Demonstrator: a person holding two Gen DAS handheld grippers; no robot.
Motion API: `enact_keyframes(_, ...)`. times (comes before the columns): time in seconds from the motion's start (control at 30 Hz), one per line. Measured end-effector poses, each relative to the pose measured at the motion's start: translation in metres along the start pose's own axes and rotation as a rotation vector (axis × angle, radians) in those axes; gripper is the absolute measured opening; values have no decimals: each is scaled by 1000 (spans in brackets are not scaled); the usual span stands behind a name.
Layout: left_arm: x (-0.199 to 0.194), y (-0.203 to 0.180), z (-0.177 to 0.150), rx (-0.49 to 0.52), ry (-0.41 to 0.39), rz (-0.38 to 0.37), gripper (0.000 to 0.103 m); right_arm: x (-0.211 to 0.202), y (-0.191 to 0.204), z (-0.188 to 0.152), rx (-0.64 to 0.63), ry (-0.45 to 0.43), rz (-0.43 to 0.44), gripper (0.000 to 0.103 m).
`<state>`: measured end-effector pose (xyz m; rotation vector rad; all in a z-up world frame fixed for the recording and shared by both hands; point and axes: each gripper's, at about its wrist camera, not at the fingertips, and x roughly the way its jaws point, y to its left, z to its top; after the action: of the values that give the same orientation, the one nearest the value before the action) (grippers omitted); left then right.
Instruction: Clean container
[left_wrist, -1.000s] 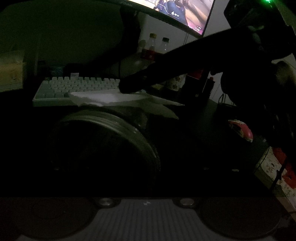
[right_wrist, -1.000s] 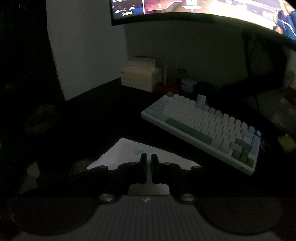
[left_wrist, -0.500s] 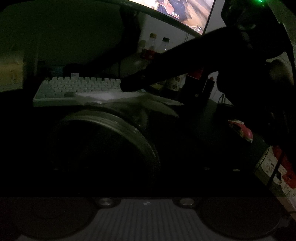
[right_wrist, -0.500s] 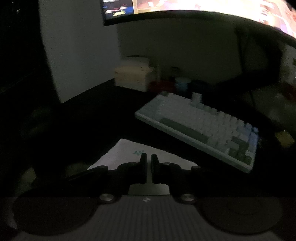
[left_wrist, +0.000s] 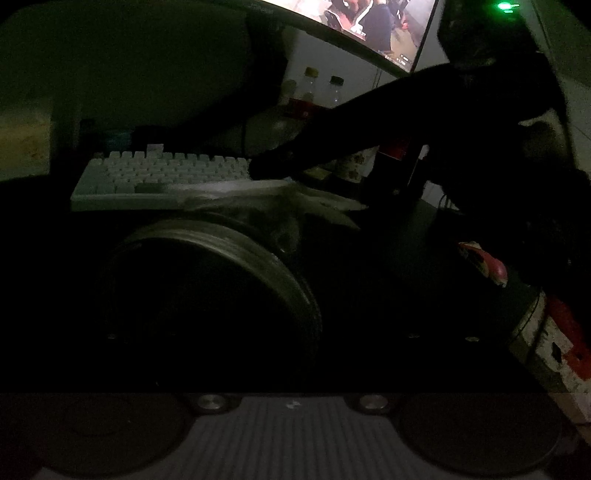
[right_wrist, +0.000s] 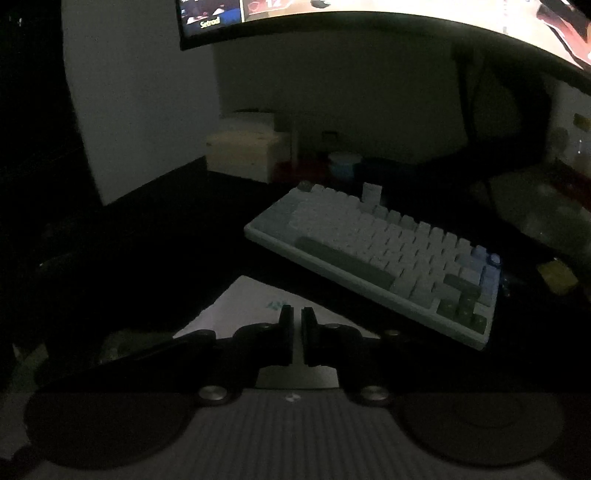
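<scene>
A round, clear container (left_wrist: 207, 280) with a ribbed rim is lying on its side close before the left gripper (left_wrist: 258, 332), whose fingers are lost in the dark, so whether it is gripping the container I cannot tell. The right gripper (right_wrist: 294, 325) is pinching a white tissue (right_wrist: 255, 299) with its jaws nearly together, just beyond the container's far rim. A pale keyboard (right_wrist: 384, 254) is sitting further back on the dark desk (right_wrist: 166, 236), under a lit monitor (right_wrist: 332, 14).
</scene>
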<state>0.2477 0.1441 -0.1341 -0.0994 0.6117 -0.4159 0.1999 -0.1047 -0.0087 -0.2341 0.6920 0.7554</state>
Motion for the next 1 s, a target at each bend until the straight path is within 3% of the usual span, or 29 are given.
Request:
enact_keyframes(0.2,-1,-11,-1,-3,-3,12,80,-13,31,-4,-73,-15,172,9)
enact_keyframes(0.3,-2,-4,0,-4,-4,12,80,-13,31,-4,-66,-13,160,9)
enact_keyframes(0.53,3,5,0,-7,-5,12,81,-1,7,-1,-28,-6,-29,9)
enact_keyframes(0.83,15,19,1,-2,-4,7,82,-13,38,-6,-104,-26,143,9)
enact_keyframes(0.9,14,21,2,-3,-3,5,82,-11,32,-5,-82,-18,141,9)
enact_keyframes(1.0,14,26,6,-2,0,1,82,-6,15,-3,-38,-6,72,9)
